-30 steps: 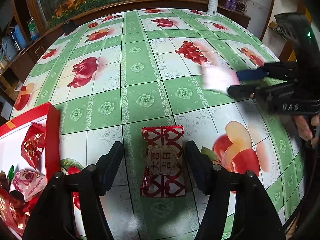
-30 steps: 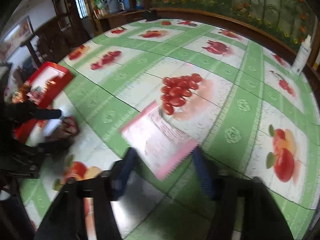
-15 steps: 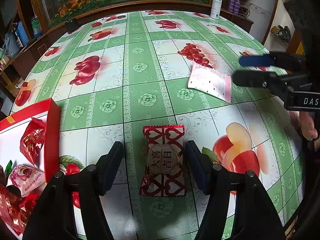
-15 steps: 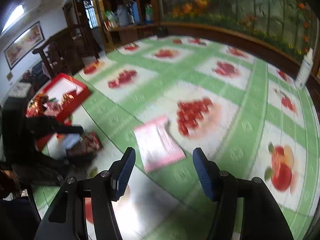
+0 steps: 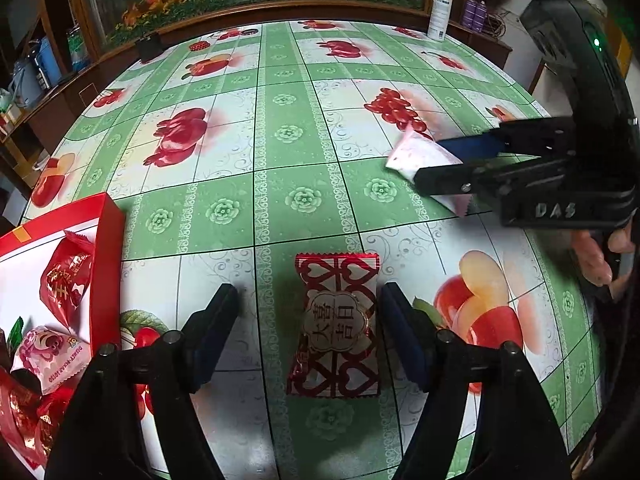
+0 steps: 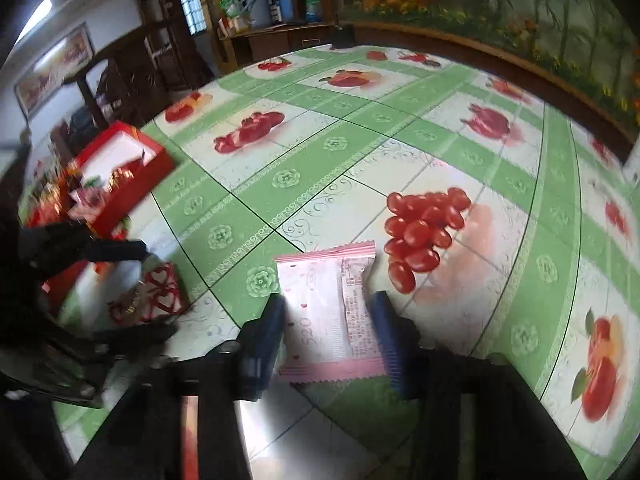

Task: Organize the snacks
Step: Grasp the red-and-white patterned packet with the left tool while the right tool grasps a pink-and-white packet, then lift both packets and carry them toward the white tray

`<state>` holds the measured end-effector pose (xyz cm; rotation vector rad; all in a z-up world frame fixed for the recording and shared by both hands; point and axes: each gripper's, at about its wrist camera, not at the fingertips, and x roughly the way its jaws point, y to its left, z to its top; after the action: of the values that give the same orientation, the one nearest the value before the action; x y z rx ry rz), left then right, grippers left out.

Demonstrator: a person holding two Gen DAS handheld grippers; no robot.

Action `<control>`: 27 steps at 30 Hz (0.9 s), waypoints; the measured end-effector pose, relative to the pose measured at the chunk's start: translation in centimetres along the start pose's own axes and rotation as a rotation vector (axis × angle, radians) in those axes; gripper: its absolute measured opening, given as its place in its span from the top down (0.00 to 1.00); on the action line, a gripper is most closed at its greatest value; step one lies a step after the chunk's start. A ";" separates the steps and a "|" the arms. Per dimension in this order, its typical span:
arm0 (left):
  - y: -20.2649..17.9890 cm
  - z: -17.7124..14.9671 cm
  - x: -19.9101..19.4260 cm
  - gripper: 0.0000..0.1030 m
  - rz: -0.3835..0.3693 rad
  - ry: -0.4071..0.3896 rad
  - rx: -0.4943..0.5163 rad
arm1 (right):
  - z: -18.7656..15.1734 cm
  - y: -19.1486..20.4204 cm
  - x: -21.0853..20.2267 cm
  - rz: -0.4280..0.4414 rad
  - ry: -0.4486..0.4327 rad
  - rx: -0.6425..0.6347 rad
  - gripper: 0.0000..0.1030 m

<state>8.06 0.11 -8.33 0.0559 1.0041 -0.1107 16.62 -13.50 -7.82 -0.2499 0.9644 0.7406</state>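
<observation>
A red-and-white heart-patterned snack packet (image 5: 338, 320) lies flat on the fruit-print tablecloth. My left gripper (image 5: 309, 292) straddles it with jaws opening; neither pad presses it. To the right, a pink-and-white packet (image 5: 416, 152) sits between the fingers of my right gripper (image 5: 429, 162). In the right wrist view that pink packet (image 6: 320, 280) fills the gap of my right gripper (image 6: 327, 298), whose jaws are closing, pads against both long edges. The heart packet (image 6: 152, 296) shows blurred at left. A red box (image 5: 106, 264) stands at the left edge.
The red box (image 6: 132, 188) holds a red packet (image 5: 66, 276), a pink packet (image 5: 48, 356) and other wrapped snacks. A white spray bottle (image 5: 440, 12) stands at the table's far right edge by the wooden rail. A person's fingers (image 5: 596, 256) grip the right handle.
The right gripper let the pink packet drop onto the table, opened and pulled back, then came forward and closed around it again. The left jaws spread slightly wider around the heart packet.
</observation>
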 end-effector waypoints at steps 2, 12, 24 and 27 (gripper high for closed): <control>-0.1 -0.1 -0.1 0.33 -0.002 -0.010 0.011 | -0.3 -0.2 -0.2 -0.007 -0.002 0.025 0.60; 0.5 -0.4 -0.7 0.71 -0.054 -0.042 -0.008 | -2.3 -0.7 -2.5 0.014 -0.001 0.202 0.62; 1.3 -2.2 -4.3 0.71 -0.155 -0.096 -0.085 | -3.9 -3.2 -4.8 0.157 -0.100 0.429 0.62; 1.1 -2.3 -6.0 0.71 -0.121 -0.138 -0.063 | -3.9 -2.8 -5.2 0.188 -0.132 0.435 0.62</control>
<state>3.05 1.84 -4.52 -0.0700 0.8718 -0.1912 14.16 -19.90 -6.12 0.2701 1.0050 0.6886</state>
